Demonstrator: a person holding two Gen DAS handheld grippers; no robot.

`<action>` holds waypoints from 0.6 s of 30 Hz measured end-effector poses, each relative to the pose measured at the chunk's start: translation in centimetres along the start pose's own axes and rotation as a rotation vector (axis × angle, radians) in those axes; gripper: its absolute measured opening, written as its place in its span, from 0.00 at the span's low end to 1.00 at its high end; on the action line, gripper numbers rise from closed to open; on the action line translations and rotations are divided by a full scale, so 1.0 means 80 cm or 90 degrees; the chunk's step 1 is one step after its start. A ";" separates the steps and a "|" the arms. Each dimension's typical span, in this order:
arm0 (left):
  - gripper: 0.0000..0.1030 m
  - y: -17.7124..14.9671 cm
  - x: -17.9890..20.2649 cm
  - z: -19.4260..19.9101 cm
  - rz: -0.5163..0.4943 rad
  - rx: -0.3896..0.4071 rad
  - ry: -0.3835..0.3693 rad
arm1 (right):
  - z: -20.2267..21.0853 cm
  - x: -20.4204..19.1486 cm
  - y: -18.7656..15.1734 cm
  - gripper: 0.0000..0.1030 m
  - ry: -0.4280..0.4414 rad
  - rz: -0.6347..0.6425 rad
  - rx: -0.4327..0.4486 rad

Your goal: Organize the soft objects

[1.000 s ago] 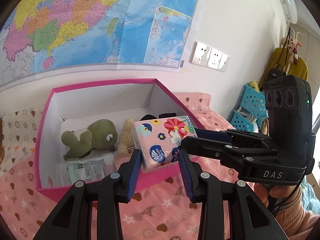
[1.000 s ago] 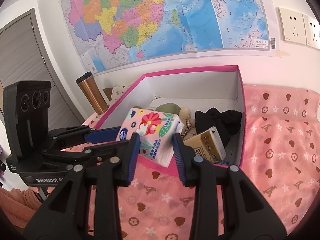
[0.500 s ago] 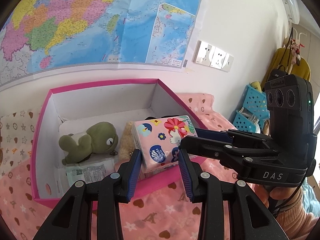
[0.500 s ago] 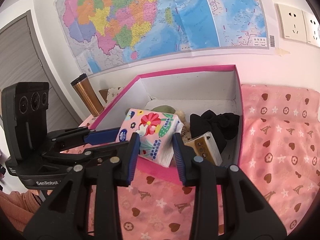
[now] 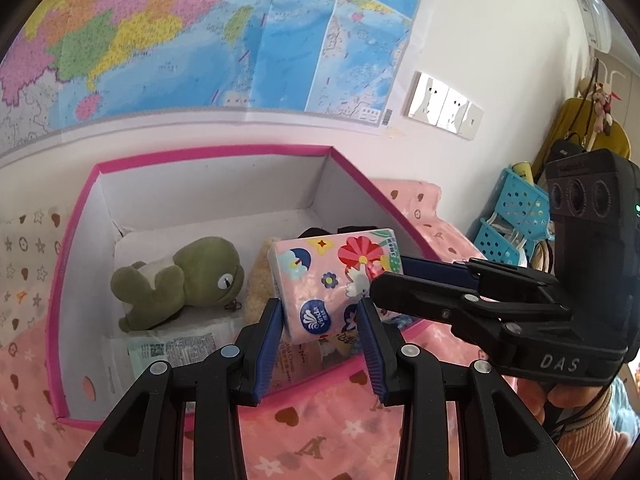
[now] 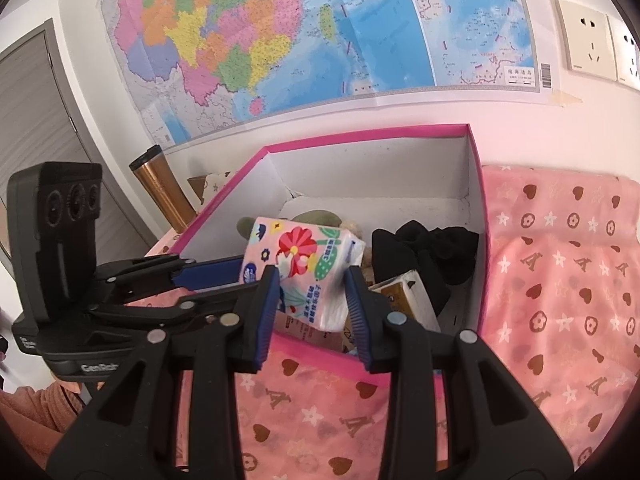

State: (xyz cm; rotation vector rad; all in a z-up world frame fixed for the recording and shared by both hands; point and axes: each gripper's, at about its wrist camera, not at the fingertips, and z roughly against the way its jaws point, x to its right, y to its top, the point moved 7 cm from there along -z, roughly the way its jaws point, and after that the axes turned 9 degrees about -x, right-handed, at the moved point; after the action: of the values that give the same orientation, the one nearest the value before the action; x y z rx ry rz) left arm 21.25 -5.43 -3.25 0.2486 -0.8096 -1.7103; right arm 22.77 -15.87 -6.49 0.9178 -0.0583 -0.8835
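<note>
A pink flowered tissue pack [image 5: 332, 280] hangs over the pink-rimmed white box [image 5: 208, 152], tilted. My left gripper [image 5: 320, 320] is shut on its near end. My right gripper [image 6: 308, 288] is shut on its other end [image 6: 308, 260]. In the box lie a green plush frog [image 5: 180, 280], a beige plush [image 5: 260, 280], black cloth [image 6: 424, 252], a brown tissue pack [image 6: 404, 296] and a white printed packet [image 5: 176, 348]. The box rim also shows in the right wrist view [image 6: 360, 134].
The box stands on a pink patterned cloth [image 6: 560, 280] against a wall with a map [image 5: 160, 32]. A copper tumbler [image 6: 160, 188] stands left of the box. Blue baskets [image 5: 516, 216] sit at the right. Wall sockets [image 5: 444, 106] are above.
Both grippers have carried the tissue pack forward, from over the front rim to over the box's inside. The grip on it is unchanged.
</note>
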 end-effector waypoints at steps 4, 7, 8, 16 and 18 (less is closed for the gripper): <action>0.36 -0.002 -0.005 -0.008 0.009 -0.009 -0.004 | -0.006 0.003 -0.003 0.36 -0.005 -0.003 -0.008; 0.36 -0.001 -0.005 -0.012 0.008 -0.014 -0.003 | -0.010 0.006 -0.004 0.36 -0.006 -0.008 -0.013; 0.36 -0.001 -0.005 -0.014 0.007 -0.016 -0.003 | -0.011 0.006 -0.004 0.36 -0.007 -0.010 -0.015; 0.39 -0.002 -0.014 -0.028 0.023 -0.033 0.009 | -0.017 0.013 -0.004 0.36 -0.018 -0.026 -0.025; 0.48 -0.002 -0.016 -0.028 0.024 -0.034 0.017 | -0.012 0.013 -0.004 0.36 -0.027 -0.025 -0.019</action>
State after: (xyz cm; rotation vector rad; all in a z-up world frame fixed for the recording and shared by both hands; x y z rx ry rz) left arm 22.72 -5.11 -5.31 0.2184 -0.7440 -1.6877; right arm 23.64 -16.04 -7.67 0.8743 -0.0640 -0.9386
